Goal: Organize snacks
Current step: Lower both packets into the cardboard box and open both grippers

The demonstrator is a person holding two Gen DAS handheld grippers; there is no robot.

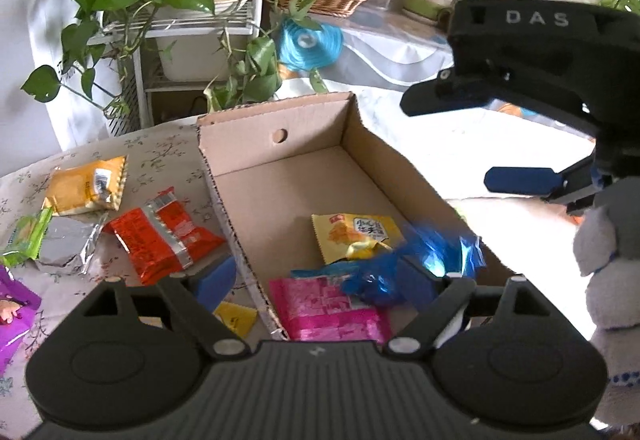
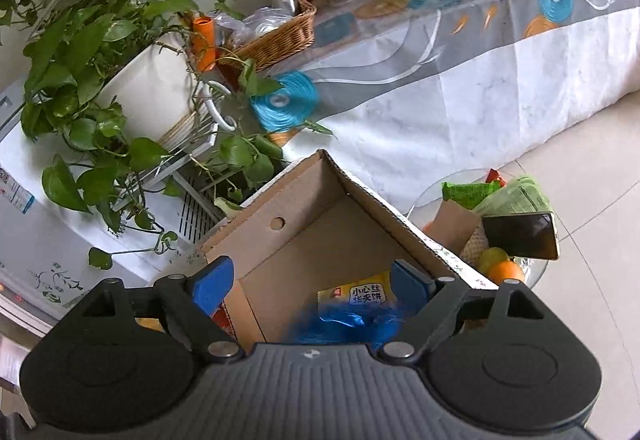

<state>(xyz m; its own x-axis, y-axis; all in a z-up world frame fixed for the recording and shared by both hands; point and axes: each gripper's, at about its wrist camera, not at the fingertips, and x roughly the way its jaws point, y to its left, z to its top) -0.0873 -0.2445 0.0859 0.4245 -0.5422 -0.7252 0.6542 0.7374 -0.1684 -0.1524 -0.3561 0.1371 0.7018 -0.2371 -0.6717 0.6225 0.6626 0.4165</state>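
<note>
An open cardboard box (image 1: 248,147) (image 2: 312,224) stands on the flowered table. In it lie a yellow packet (image 1: 352,234) (image 2: 362,294) and a pink packet (image 1: 332,310). A blurred blue packet (image 1: 384,276) (image 2: 348,324) sits over them, against the right finger of my left gripper (image 1: 316,280), whose jaws stand wide apart over the box's near end. My right gripper (image 2: 312,286) (image 1: 476,143) is open too, over the box's right side, with the blue packet below it. An orange-yellow packet (image 1: 86,189), a red packet (image 1: 160,240) and a silver one (image 1: 68,244) lie left of the box.
Green (image 1: 24,240), purple (image 1: 12,316) and small yellow (image 1: 236,318) packets lie at the table's left. A grey plush toy (image 1: 612,260) stands at the right. Potted plants (image 2: 92,51) and a cloth-covered long table (image 2: 480,51) are behind. A glass bowl (image 2: 460,179) holds fruit and a phone.
</note>
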